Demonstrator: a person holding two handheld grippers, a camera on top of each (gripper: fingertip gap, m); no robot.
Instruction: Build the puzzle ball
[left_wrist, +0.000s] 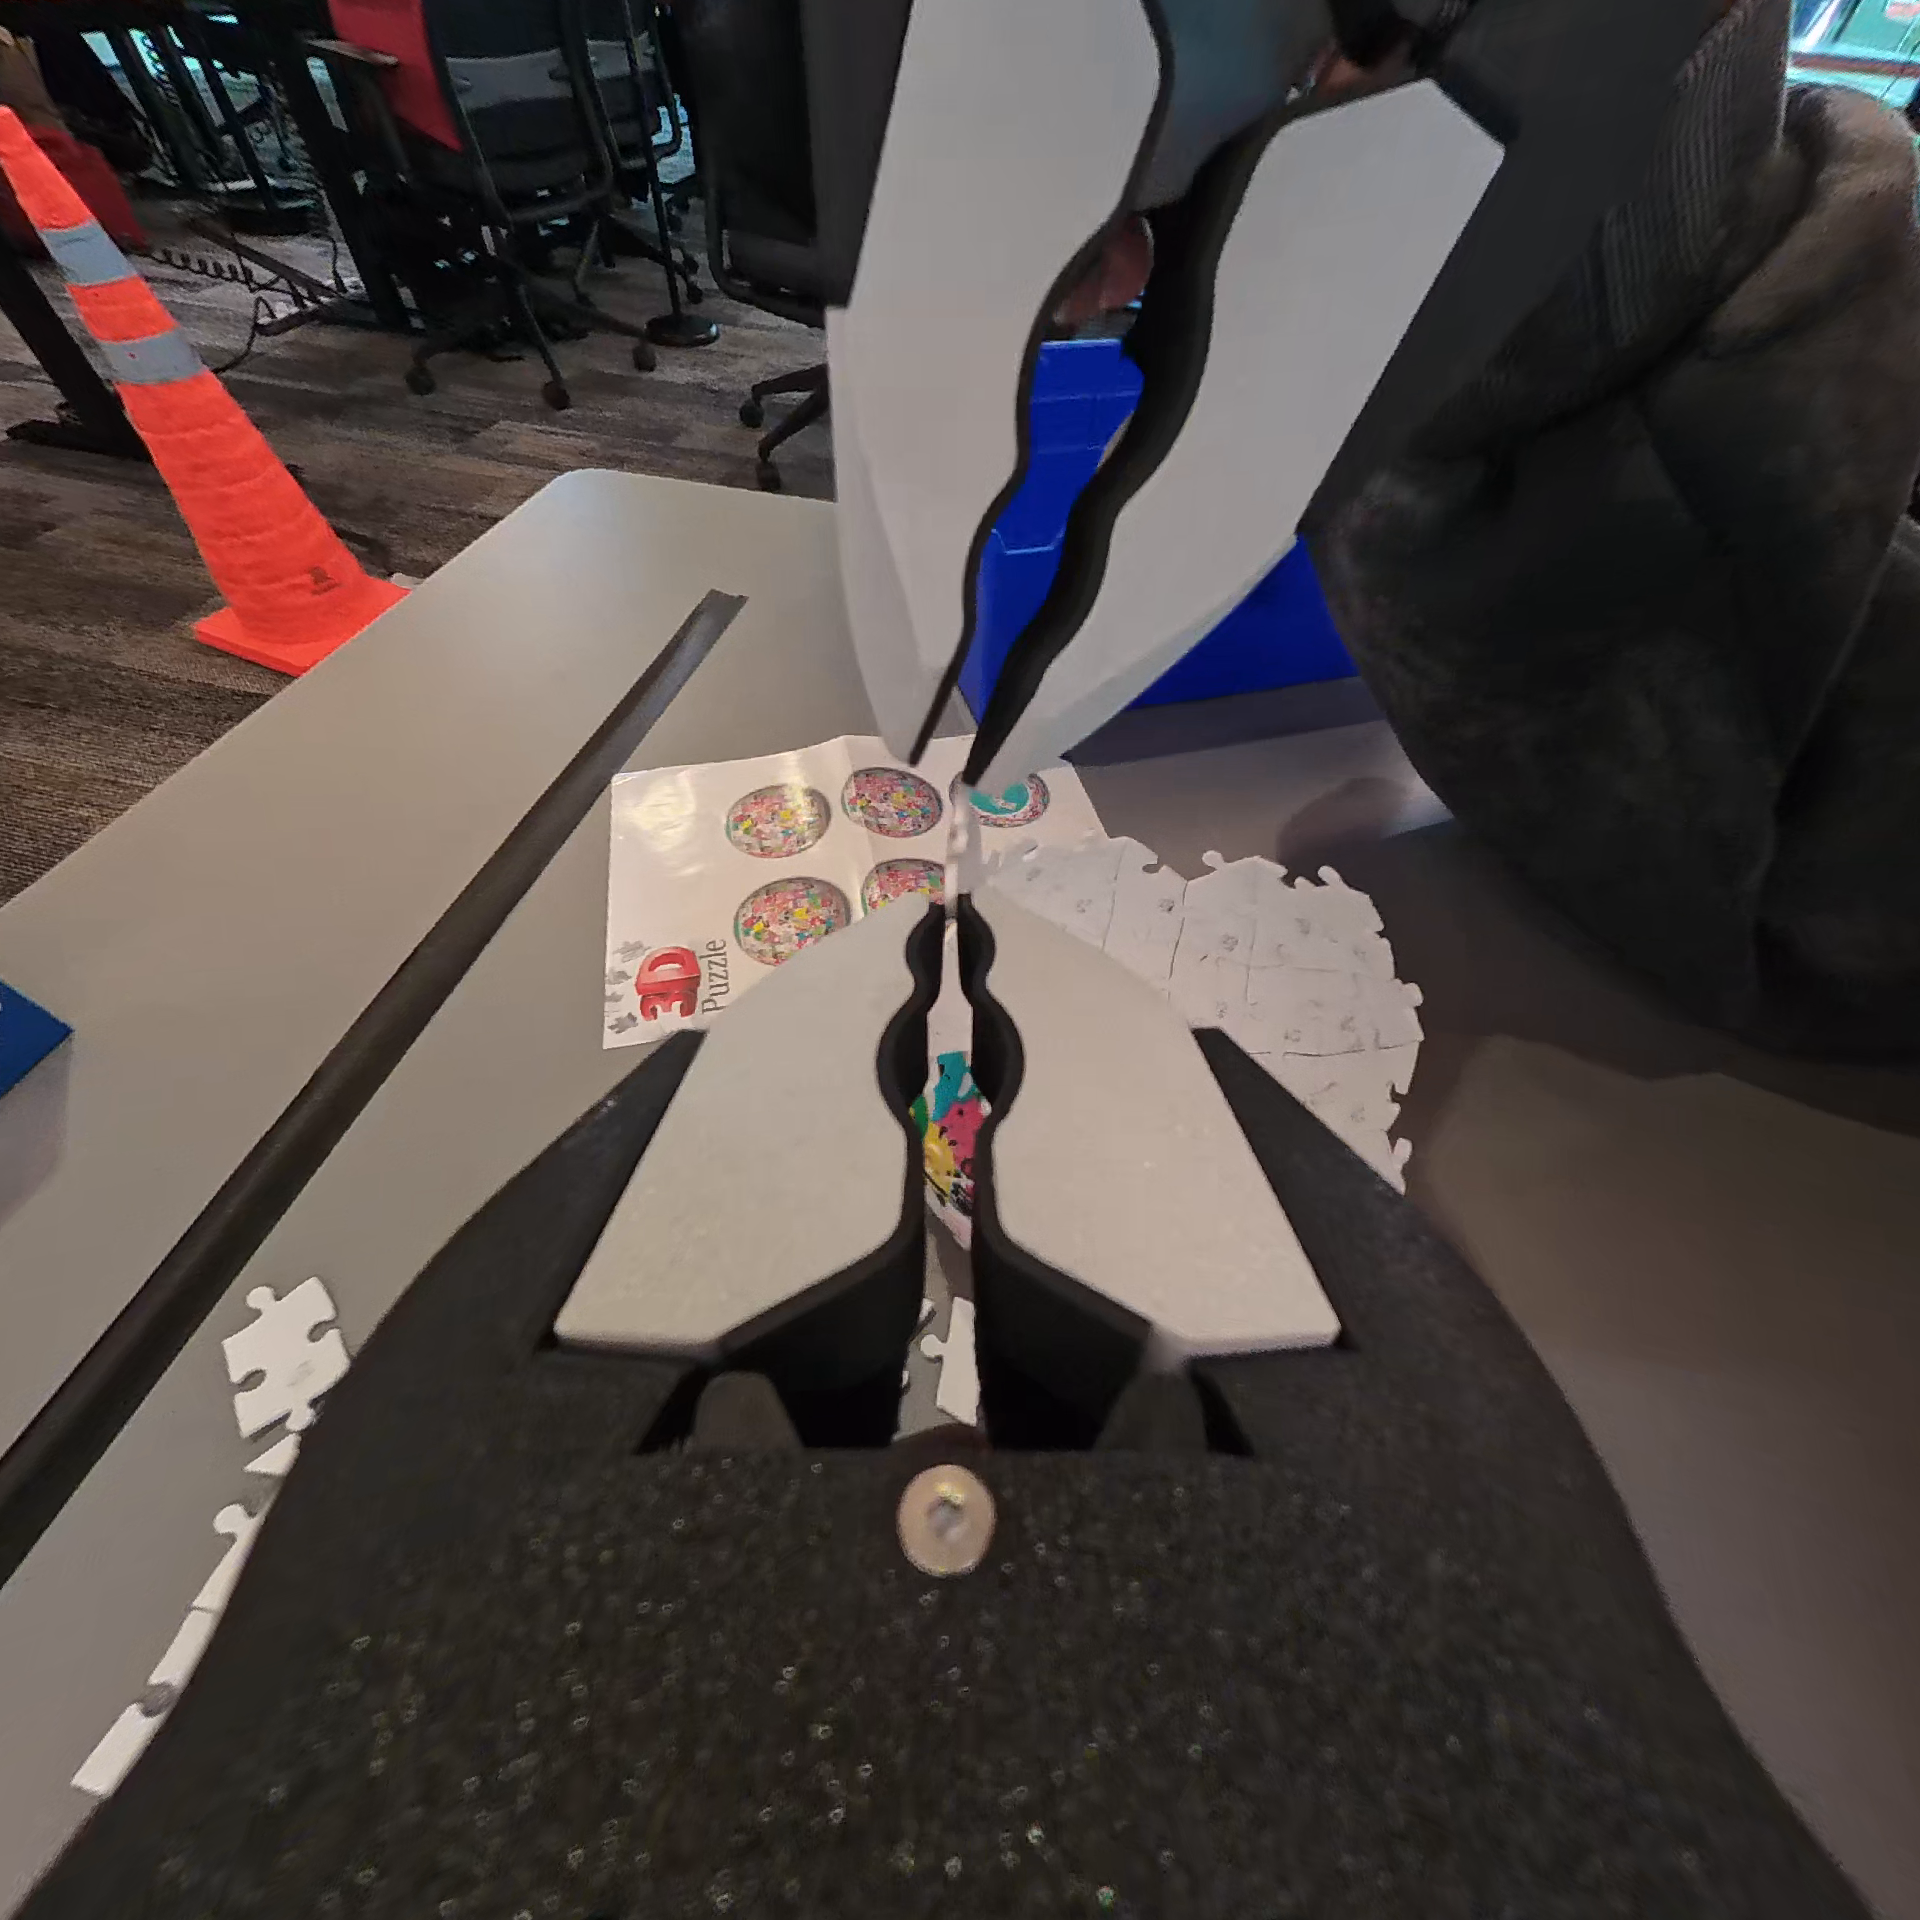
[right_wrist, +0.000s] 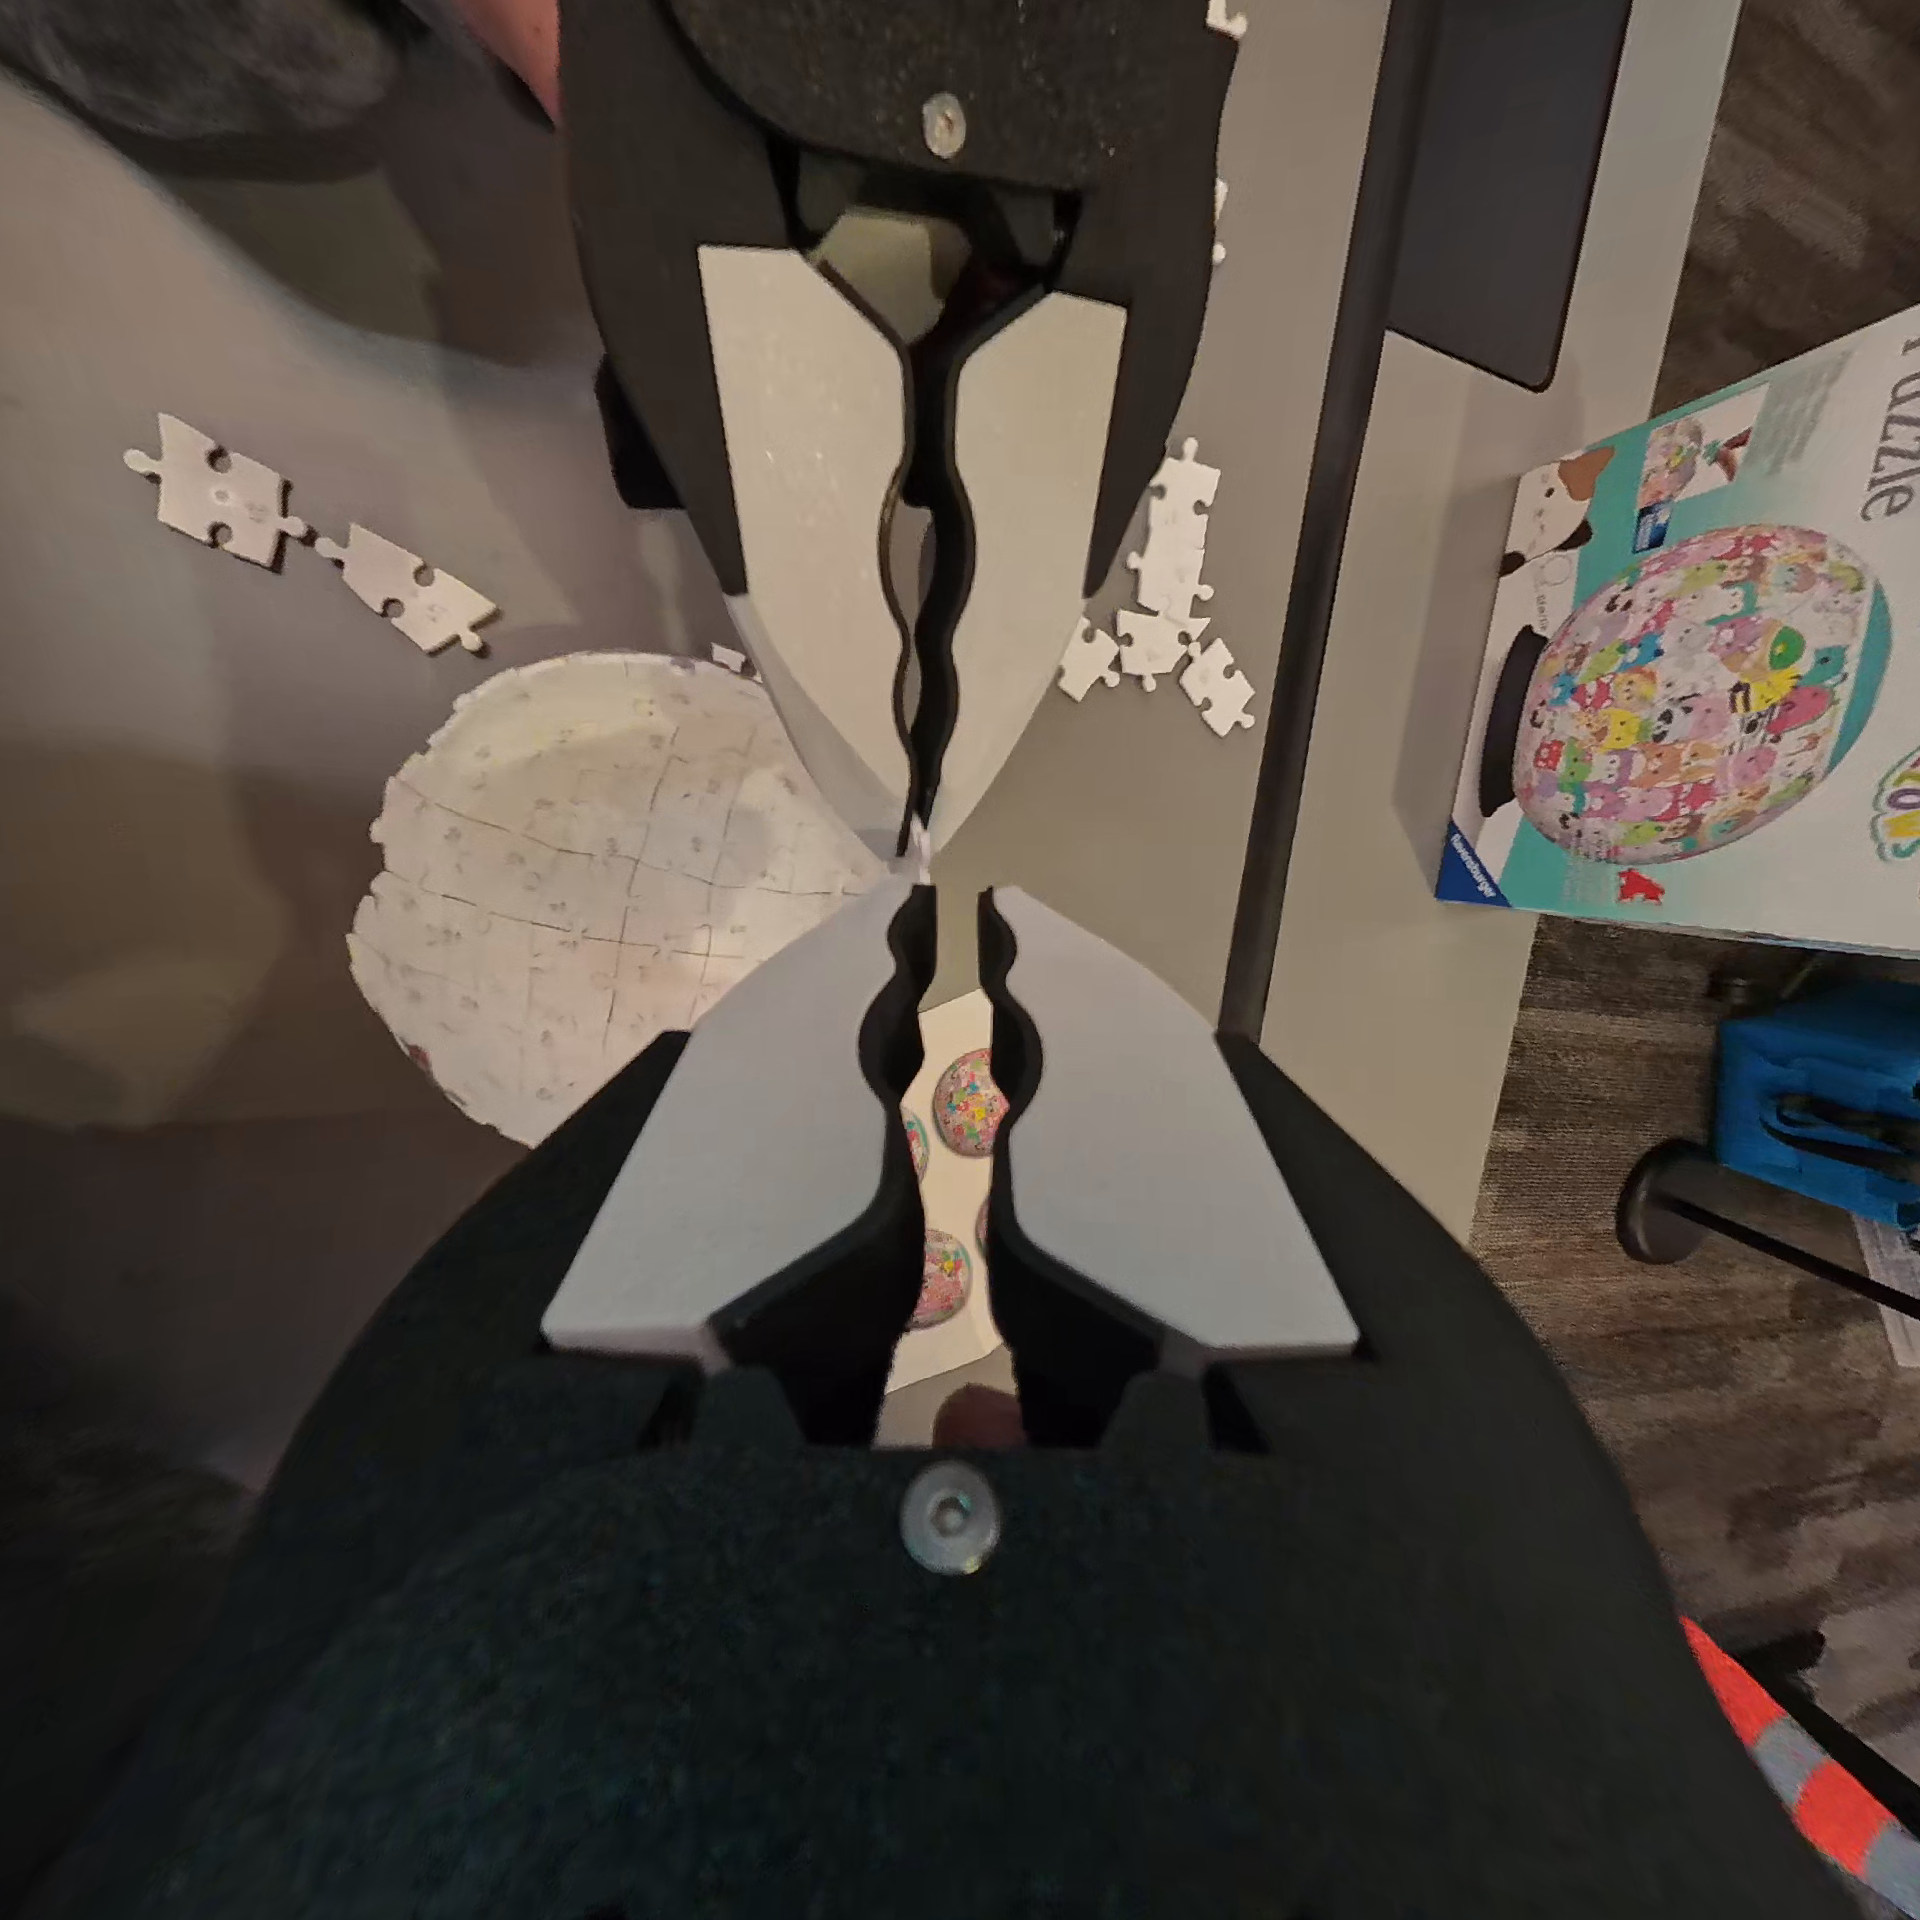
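Grey table (right_wrist: 1340, 914), dark groove (left_wrist: 436, 966) across. On it: half-ball (right_wrist: 582, 883) at nine o'clock, leaflet (left_wrist: 686, 862) at six, loose pieces (right_wrist: 1164, 613) at one, box (right_wrist: 1704, 665) overhanging at three.

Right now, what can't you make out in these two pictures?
Puzzle piece: edge-on in the left wrist view, a sliver in the right; its print is unseen.
Right tool: whether it grips that piece is unclear, tips too close.
Half-built ball: partly behind the left tool in both views.
Box: cut by the right wrist view's edge.
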